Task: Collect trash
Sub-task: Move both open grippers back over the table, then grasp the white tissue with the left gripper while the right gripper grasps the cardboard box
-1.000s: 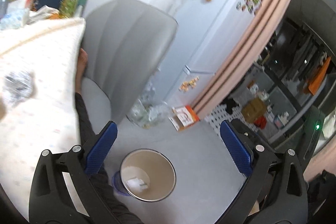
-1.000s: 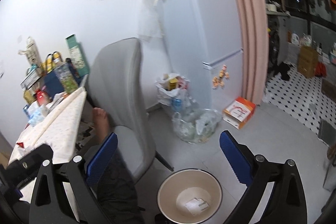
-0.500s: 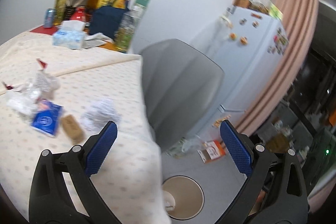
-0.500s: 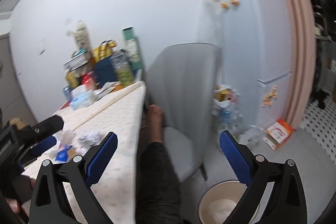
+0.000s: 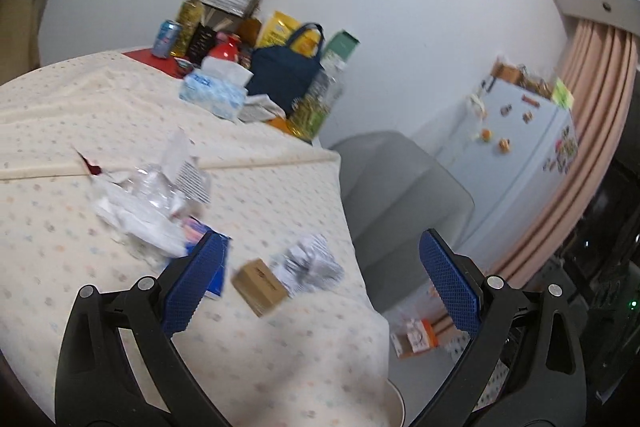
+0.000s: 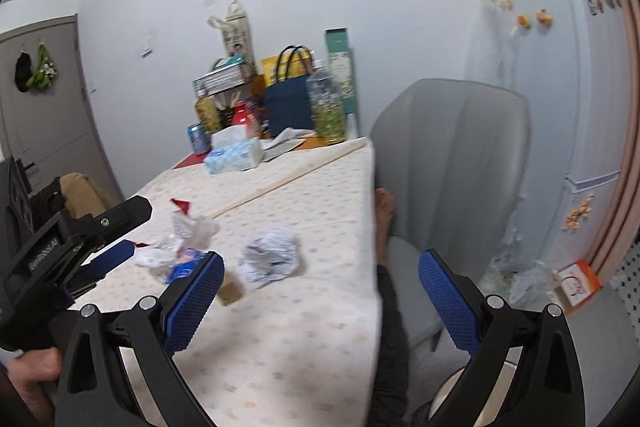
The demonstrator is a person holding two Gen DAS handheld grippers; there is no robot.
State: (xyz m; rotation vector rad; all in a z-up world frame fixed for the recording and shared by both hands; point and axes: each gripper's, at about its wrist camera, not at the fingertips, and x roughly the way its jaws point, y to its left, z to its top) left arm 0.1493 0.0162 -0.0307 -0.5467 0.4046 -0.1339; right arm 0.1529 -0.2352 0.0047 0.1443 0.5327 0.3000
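Observation:
Trash lies on the table with the dotted cream cloth [image 5: 100, 247]: a crumpled paper ball [image 5: 314, 265] [image 6: 270, 255], a small brown cardboard box [image 5: 259, 285] [image 6: 231, 289], a blue packet [image 5: 216, 277] [image 6: 184, 269], and clear plastic wrappers with white tissue [image 5: 152, 195] [image 6: 184, 231]. My left gripper [image 5: 320, 291] is open and empty just above the box and paper ball; it also shows in the right wrist view [image 6: 92, 239]. My right gripper [image 6: 320, 303] is open and empty over the table's right edge. The trash bin's rim [image 5: 398, 405] [image 6: 448, 391] shows on the floor below.
A grey chair [image 6: 452, 163] stands right of the table, with a person's foot [image 6: 384, 215] on its seat. A tissue box [image 6: 234, 153], a navy bag [image 6: 288, 107], bottles and cans crowd the far end. A white fridge [image 6: 560, 87] and an orange box [image 6: 576, 281] lie beyond.
Both grippers swung up from over the floor bin to over the table. The trash pile has come into view in front of the left gripper. Both stayed open.

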